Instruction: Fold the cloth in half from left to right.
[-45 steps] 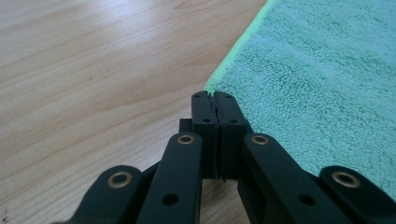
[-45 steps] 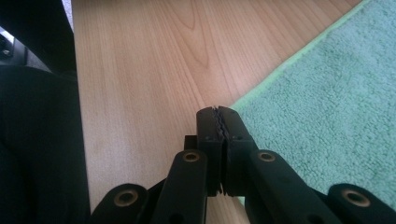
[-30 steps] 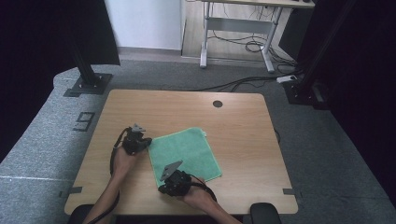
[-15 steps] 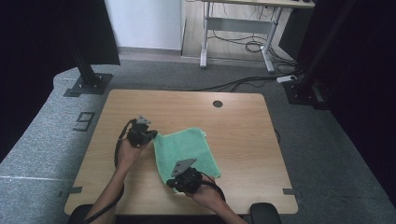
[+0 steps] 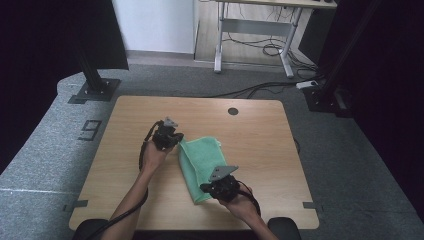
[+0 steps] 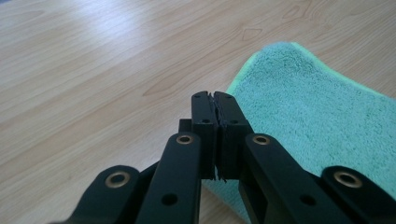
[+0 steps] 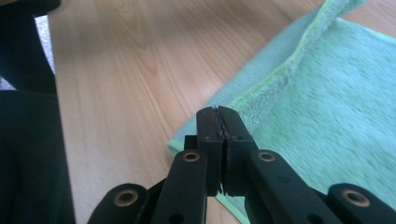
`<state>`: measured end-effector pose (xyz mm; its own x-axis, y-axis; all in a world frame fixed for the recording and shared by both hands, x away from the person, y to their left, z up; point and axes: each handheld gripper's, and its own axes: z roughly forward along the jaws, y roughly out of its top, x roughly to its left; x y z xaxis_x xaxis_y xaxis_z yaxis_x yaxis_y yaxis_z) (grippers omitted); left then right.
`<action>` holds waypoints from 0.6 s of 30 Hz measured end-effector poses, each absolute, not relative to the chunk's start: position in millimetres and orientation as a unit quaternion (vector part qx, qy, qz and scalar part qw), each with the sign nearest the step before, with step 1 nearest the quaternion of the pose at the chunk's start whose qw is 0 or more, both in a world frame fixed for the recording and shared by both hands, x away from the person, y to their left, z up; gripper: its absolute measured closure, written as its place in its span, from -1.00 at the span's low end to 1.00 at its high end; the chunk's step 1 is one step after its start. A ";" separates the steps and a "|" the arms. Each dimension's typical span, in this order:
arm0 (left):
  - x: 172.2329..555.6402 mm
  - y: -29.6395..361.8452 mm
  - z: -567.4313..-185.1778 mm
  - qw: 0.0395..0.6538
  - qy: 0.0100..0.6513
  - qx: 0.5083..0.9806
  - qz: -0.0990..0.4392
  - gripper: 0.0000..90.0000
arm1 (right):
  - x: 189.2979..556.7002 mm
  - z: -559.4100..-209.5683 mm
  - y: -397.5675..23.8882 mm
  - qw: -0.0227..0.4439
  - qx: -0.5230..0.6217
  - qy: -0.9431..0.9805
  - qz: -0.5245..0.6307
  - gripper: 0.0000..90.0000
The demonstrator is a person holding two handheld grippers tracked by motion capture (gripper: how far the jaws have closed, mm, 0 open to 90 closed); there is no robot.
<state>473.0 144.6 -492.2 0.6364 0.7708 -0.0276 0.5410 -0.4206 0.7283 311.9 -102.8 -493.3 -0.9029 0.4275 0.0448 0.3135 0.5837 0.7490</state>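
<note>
Towel [image 5: 201,162], green, folded on worktop [image 5: 260,145]; left gripper [image 5: 172,141] clenched on its 10 o'clock corner, right gripper [image 5: 209,188] clenched on 6 o'clock edge.

Green cloth [image 5: 200,162] is fluffy terry; table [image 5: 260,145] is smooth pale wood grain; jaws are matt black plastic.

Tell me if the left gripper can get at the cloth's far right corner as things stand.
Probably yes. The left gripper sits shut at the green cloth's near-left edge, and the bare table around the far corner leaves the way free.
</note>
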 end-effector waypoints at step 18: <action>489.0 95.3 -488.9 0.356 0.368 0.842 0.169 0.94 | 317.6 -495.8 -143.5 0.095 0.248 0.877 0.400 0.95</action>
